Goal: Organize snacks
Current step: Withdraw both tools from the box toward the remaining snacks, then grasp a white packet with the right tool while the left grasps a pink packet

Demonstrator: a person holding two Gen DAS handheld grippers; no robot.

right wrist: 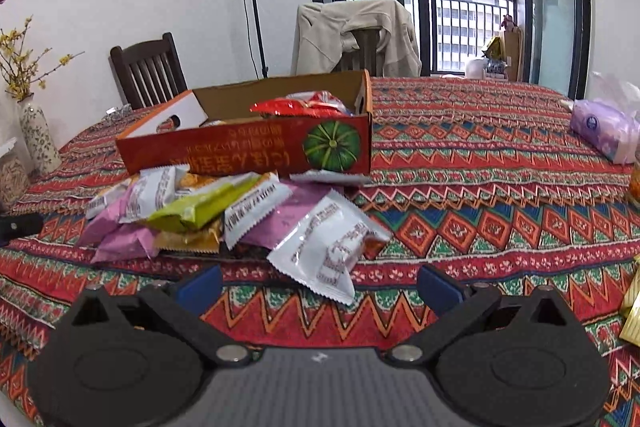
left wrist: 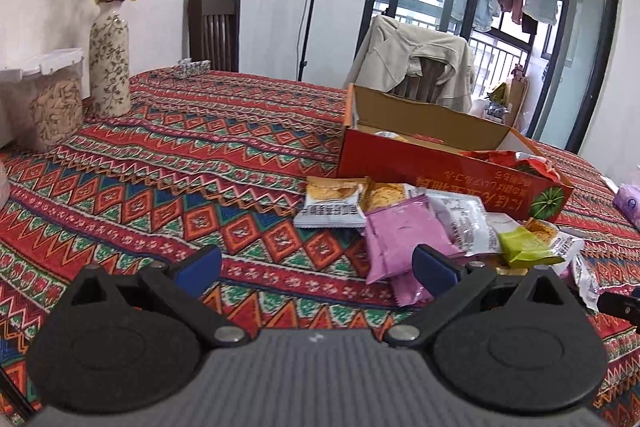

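Right gripper is spread wide with nothing in it, hovering just short of the white packet at the near edge of the snack pile. Left gripper is the same, wide and empty, with a pink packet by its right finger. The pile sits on the patterned tablecloth, right in front of the open red box.

The packets overlap a lot, so I reckon a pinch could easily drag two up or slide off the slick foil. Closing low might also snag the cloth.

Can't really see what's buried under the pile, and the box's inside is mostly hidden apart from a red bag.
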